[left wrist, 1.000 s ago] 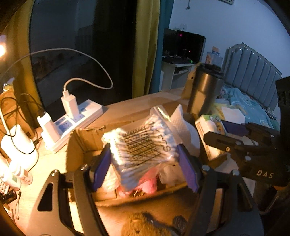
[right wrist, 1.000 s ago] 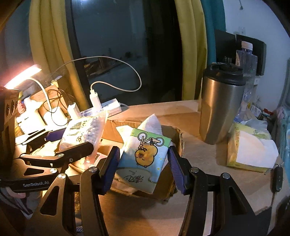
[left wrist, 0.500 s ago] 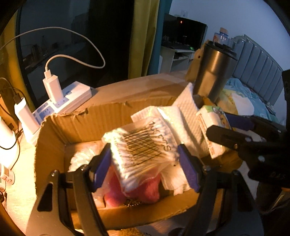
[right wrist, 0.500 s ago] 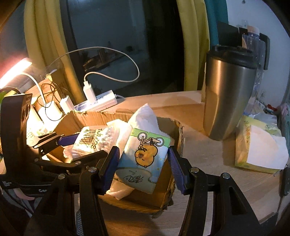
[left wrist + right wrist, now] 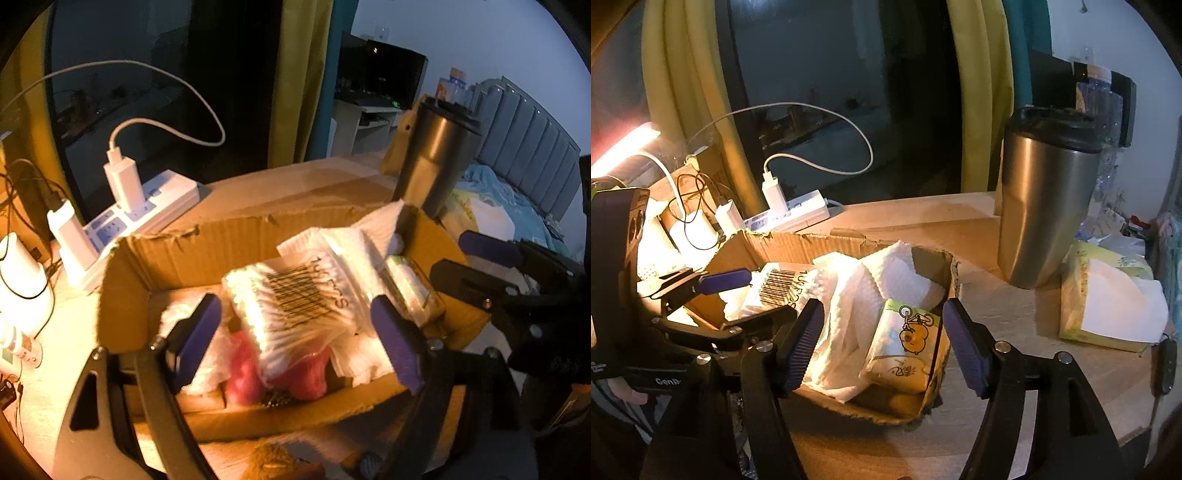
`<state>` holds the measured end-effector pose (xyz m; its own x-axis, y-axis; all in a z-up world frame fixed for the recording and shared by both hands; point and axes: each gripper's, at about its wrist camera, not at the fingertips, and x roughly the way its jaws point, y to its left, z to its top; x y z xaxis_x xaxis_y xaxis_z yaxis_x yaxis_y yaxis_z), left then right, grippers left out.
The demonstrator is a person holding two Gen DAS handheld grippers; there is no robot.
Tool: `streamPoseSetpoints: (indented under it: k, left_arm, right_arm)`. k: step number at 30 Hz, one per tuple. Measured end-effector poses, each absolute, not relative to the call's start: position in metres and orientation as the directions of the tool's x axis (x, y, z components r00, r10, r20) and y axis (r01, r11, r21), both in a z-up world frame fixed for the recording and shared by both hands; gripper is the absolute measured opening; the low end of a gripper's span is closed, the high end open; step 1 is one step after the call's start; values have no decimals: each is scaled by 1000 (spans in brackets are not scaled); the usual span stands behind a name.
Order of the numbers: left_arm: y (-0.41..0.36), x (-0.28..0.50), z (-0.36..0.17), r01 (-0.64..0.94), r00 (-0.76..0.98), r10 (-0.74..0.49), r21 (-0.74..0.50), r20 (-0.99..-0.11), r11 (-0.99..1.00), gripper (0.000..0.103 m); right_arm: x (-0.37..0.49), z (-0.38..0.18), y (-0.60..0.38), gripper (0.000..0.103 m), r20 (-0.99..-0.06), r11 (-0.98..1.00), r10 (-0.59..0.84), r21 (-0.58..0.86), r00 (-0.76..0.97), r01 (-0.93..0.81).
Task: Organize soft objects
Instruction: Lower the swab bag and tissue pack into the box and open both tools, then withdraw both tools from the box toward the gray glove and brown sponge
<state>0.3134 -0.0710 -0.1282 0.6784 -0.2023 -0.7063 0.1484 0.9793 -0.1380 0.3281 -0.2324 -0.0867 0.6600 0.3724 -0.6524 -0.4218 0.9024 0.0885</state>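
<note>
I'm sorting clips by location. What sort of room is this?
Most likely a bedroom with a desk by the window: a padded grey headboard and rumpled bedding sit at the right, a monitor behind, and a power strip with chargers on the wooden desk.

pink item mostly hidden, perhaps cloth

Light: the room is dim, with a warm orange glow from the lamp at the far left.
Glare: the left edge of both pictures is washed out and too bright.
Shadows: the window at the top is almost black.
Blur: the cotton swab bag in the middle looks smeared.
Edges: the corners are black and straight things bend round.
</note>
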Motion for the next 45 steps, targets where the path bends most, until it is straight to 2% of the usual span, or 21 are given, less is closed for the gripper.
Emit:
streamPoseSetpoints:
  k: [25,45]
  left_arm:
    - [-40,224,-77,121,774,-189,-151,-605,981,87]
    - [-21,165,-80,102,791,-180,-163,-585,981,87]
  right_arm:
    - [246,-46,-222,70,-607,905,361,44,708,-423]
    - [197,-52,-200,70,-622,893,362,19,694,-449]
